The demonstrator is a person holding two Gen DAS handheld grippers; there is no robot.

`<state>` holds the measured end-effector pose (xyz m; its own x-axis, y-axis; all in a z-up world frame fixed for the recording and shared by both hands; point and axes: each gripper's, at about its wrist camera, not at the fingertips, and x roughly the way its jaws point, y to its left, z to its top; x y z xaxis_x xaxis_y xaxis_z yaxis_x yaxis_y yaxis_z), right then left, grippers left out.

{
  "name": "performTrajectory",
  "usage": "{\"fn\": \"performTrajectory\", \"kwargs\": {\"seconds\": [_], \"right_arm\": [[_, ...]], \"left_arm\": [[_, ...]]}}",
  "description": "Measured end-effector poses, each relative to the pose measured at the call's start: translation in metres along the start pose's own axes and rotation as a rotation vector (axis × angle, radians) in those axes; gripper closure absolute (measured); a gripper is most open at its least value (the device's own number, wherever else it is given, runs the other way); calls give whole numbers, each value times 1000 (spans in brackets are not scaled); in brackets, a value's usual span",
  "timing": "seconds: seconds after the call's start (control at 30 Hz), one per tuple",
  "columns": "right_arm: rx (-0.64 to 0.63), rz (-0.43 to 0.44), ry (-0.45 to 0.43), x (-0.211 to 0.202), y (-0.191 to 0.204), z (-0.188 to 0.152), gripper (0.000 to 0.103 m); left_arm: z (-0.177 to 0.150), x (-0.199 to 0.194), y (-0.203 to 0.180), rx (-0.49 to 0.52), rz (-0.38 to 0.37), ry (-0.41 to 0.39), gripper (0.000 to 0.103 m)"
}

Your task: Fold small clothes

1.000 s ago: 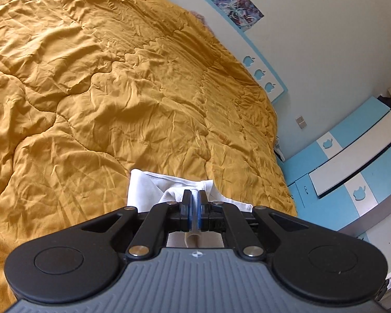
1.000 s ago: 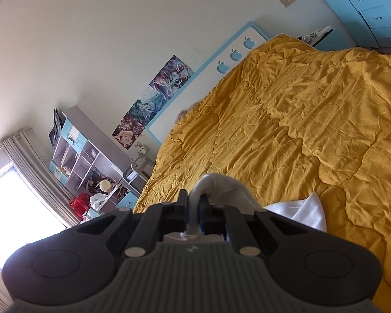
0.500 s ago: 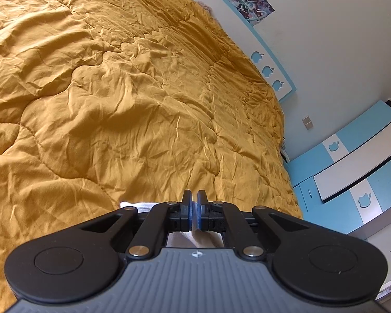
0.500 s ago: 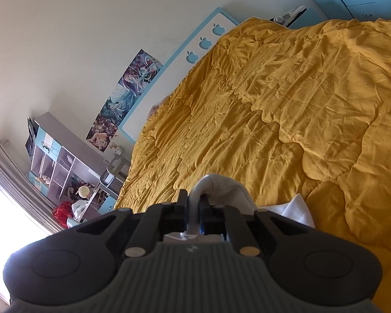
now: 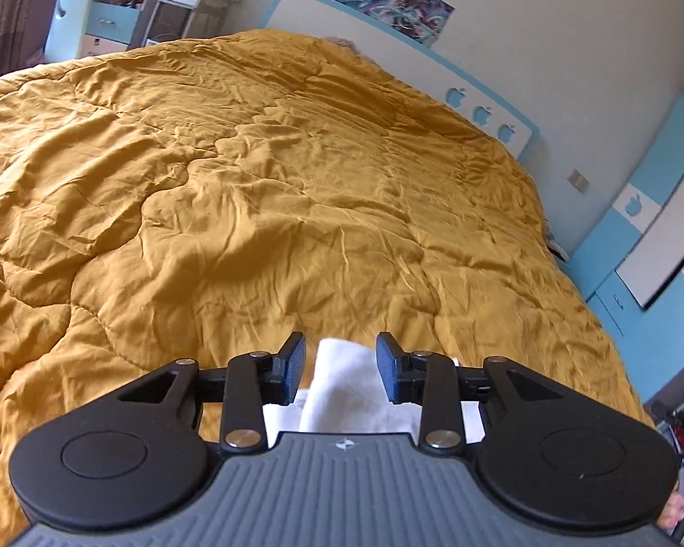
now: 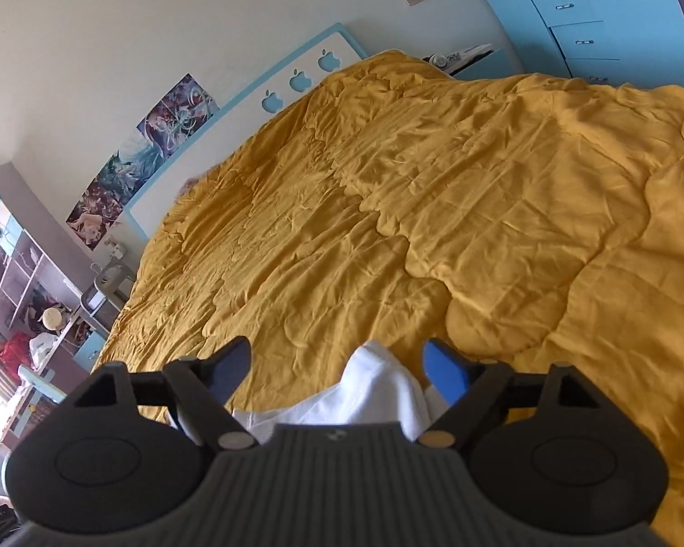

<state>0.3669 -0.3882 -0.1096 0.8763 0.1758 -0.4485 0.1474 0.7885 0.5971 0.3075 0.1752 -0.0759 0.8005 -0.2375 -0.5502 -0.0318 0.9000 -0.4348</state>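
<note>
Both jaws are opening: my left gripper point(image 5: 340, 367) and right gripper point(image 6: 337, 371) each straddle a raised peak of the white garment point(image 5: 342, 378), pads clear. It lies on the near quilt point(image 5: 296, 182). Snagged cloth could undo the fold.

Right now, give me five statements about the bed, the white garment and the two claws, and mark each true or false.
1. The white cloth garment lies on a mustard-yellow quilted bedspread. True.
2. The left claw is clamped shut on the garment. False: its jaws are opening, with a raised fold of cloth between the pads, which do not press on it.
3. The right claw stands wide, jaws opening, with white cloth between its fingers. True.
4. The bedspread is smooth and blue. False: it is wrinkled and yellow.
5. The white headboard with blue apple shapes stands against the wall. True.
</note>
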Motion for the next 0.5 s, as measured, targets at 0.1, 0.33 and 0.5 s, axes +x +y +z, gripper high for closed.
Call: {"fn": "performTrajectory", "kwargs": {"seconds": [0.1,0.33,0.5], "right_arm": [[-37,55,7,-43,-1,-11,23],[3,212,1,-142,-2,-67,21],[149,252,114,-162,-25,-130,21]], "left_arm": [[-21,-37,-13,44,-37,5,64],[-85,-108,-22,-104,-282,24,58],[-143,-113,-20,-106,-294,45,58]]}}
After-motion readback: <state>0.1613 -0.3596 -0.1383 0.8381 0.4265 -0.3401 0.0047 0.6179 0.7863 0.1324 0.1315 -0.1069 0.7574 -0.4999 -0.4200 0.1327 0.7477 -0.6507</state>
